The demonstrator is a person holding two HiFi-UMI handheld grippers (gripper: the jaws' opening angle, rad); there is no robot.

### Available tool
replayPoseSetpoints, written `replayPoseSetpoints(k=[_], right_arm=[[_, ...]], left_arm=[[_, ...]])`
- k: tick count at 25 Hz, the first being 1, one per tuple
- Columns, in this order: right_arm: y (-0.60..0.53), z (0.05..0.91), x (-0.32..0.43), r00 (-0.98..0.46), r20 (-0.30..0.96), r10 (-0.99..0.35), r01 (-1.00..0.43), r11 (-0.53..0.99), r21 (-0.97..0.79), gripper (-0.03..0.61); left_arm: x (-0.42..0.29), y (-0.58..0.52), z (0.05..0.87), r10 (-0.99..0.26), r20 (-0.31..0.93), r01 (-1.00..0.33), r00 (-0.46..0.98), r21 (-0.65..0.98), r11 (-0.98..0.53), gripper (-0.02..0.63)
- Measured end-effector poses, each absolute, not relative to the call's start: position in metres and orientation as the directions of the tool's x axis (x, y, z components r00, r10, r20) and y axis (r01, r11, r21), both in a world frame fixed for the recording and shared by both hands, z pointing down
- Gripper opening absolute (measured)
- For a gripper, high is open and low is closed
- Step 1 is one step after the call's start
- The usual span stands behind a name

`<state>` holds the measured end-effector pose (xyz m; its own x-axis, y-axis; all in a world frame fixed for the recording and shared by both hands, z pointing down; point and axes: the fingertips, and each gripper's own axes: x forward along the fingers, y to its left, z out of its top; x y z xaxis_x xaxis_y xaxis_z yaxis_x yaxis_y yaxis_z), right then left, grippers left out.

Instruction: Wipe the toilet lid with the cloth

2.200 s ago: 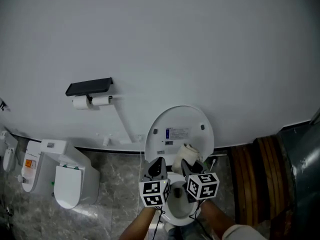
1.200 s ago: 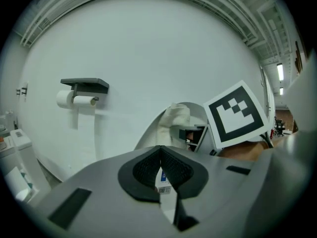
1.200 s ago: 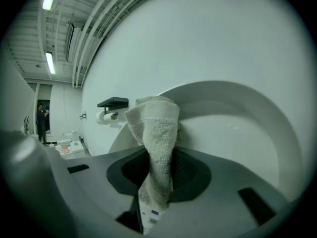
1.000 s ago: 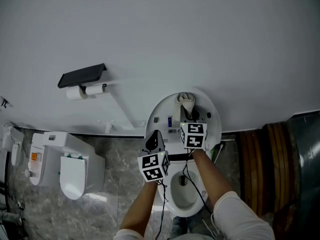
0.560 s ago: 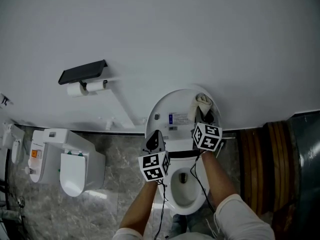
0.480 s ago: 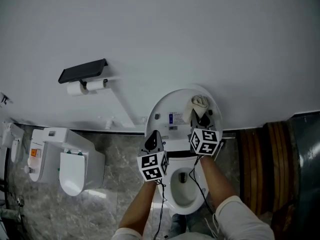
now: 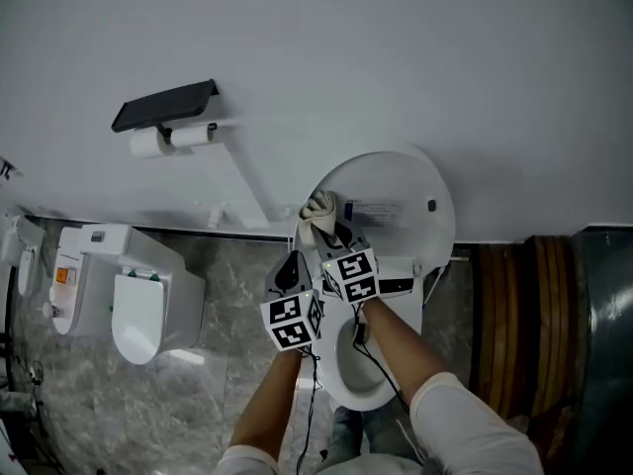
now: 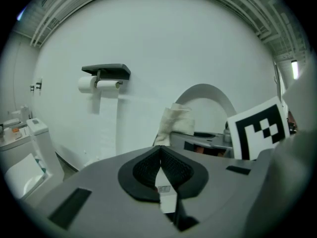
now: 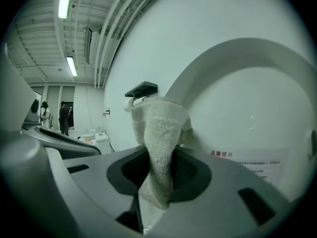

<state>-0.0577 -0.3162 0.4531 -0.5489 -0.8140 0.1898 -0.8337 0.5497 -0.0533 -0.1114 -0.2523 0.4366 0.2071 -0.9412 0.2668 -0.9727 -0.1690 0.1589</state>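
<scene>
The white toilet lid [image 7: 388,202] stands raised against the wall. My right gripper [image 7: 327,232] is shut on a cream cloth [image 7: 318,208] and holds it against the lid's left edge. In the right gripper view the cloth [image 9: 161,133] hangs folded between the jaws of that gripper [image 9: 158,168], with the lid [image 9: 247,98] just behind it. My left gripper [image 7: 290,268] sits just left of the right one, near the bowl's rim, shut and empty. The left gripper view shows its jaws [image 8: 159,165] pressed together, with the cloth [image 8: 176,123] and lid [image 8: 205,101] ahead.
The open toilet bowl [image 7: 358,362] lies below both hands. A black shelf [image 7: 166,106] with paper rolls [image 7: 168,139] hangs on the wall to the left. A second white toilet [image 7: 134,300] stands at far left. Brown curved slats [image 7: 514,305] border the right side.
My right gripper has carried the cloth from the lid's upper right across to its left edge and lower. My left gripper has dropped a little.
</scene>
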Motion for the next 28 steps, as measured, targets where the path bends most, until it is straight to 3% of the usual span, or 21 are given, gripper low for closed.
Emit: replayPoseSetpoints(k=[9, 16, 21, 28], right_arm=[[-0.335, 0.467, -0.024, -0.441, 0.244, -0.864, -0.891, 0.454, 0.0, 0.084], [-0.334, 0.476, 0.091, -0.202, 0.27, -0.941, -0.977, 0.213, 0.012, 0.084], [-0.311, 0.475, 0.185, 0.072, 0.26, -0.963, -0.997, -0.08, -0.02, 0.084], [-0.289, 0.474, 0.219, 0.181, 0.255, -0.95, -0.982, -0.19, -0.009, 0.084]], left_arm=[[-0.099, -0.249, 0.427, -0.939, 0.248, -0.967, 0.237, 0.158, -0.202, 0.014], [-0.065, -0.245, 0.418, -0.929, 0.229, -0.953, 0.289, 0.158, -0.258, 0.014], [-0.038, -0.241, 0.423, -0.914, 0.239, -0.942, 0.327, 0.157, -0.296, 0.014], [-0.016, -0.238, 0.429, -0.897, 0.25, -0.929, 0.365, 0.164, -0.332, 0.014]])
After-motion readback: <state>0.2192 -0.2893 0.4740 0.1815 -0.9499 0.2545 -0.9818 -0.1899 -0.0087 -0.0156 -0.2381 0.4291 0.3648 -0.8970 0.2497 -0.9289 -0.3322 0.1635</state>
